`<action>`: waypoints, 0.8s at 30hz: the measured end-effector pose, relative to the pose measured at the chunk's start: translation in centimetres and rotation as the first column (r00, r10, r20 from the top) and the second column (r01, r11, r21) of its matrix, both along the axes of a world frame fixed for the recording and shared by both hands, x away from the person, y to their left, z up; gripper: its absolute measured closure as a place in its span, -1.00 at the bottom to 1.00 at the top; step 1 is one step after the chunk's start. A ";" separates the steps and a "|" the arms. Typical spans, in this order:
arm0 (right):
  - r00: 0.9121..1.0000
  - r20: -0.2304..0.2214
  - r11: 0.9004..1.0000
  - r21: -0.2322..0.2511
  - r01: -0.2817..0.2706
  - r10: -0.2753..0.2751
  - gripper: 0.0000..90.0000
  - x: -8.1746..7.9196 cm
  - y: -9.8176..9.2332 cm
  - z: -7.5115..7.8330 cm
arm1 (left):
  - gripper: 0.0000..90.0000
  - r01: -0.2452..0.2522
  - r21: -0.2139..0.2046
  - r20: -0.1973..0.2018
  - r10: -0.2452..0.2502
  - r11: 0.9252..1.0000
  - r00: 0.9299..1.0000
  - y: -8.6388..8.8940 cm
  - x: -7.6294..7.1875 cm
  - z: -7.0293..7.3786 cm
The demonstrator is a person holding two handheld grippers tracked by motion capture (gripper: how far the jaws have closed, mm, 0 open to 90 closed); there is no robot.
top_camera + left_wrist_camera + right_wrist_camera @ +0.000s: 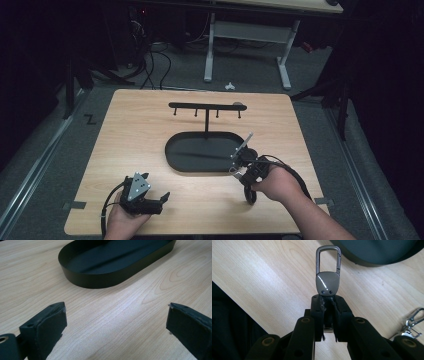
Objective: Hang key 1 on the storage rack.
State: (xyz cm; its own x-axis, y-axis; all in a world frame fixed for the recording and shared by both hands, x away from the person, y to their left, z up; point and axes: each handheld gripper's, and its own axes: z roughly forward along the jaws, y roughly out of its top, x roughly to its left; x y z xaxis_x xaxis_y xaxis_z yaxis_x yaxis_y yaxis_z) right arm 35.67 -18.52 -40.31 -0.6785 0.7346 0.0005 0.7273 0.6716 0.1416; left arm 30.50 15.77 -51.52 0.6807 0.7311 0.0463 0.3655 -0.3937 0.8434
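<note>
Pale wood grain covers the tabletop (145, 145), which carries everything in play. At its middle sits a black oval tray (185, 160) with a low wall; a thin post rises from its far edge and bears a crossbar (200, 105) with four small hooks hanging under it. In the left gripper view the tray's rounded end lies ahead of the jaws, with bare wood between. The left tongs (162, 199) rest low near the front edge, well apart from the tray, held in the left hand (122, 216); the jaws stand wide apart with nothing between them. The right tongs (236, 165) are held by the right hand (280, 185) just beside the tray's right front rim, above the wood. Their jaws are clamped together on the base of a keyring clip (327, 282): a grey metal tab with two small rivets, topped by a rectangular carabiner loop that points away from the jaws toward the tray. In the right gripper view a second, silvery snap hook (412, 323) shows at the lower right edge, over the wood, beside the gripper's arm; whether it hangs from the held clip I cannot tell.
</note>
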 end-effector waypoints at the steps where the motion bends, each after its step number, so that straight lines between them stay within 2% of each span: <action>1: 1.000 0.004 1.000 -0.001 0.006 -0.006 0.79 0.0 0.0 0.2 | -0.92 -0.001 0.000 0.001 0.001 1.000 1.000 0.0 0.0 0.0; 6: 1.000 0.015 1.000 0.000 0.004 -0.004 0.79 0.1 -0.1 1.1 | -0.92 -0.001 0.000 0.003 0.001 1.000 1.000 0.0 0.0 0.0; 13: 1.000 0.013 1.000 0.001 0.007 -0.007 0.79 0.1 -0.2 1.5 | -0.92 0.005 -0.005 0.008 -0.005 1.000 1.000 0.0 0.0 0.0; 20: 1.000 0.018 1.000 0.021 0.015 -0.015 0.79 0.2 -0.2 1.9 | -0.92 0.013 -0.001 0.004 -0.013 1.000 1.000 0.0 -0.2 -0.1; 23: 0.999 0.019 0.998 0.030 0.048 -0.048 0.79 0.3 0.0 2.6 | -0.92 0.011 -0.003 0.005 -0.011 1.000 1.000 0.2 -0.3 0.0; 24: 0.999 0.038 0.999 0.040 0.017 -0.019 0.79 0.6 -0.1 2.8 | -0.92 0.009 -0.004 0.008 -0.009 1.000 1.000 0.2 -0.3 0.0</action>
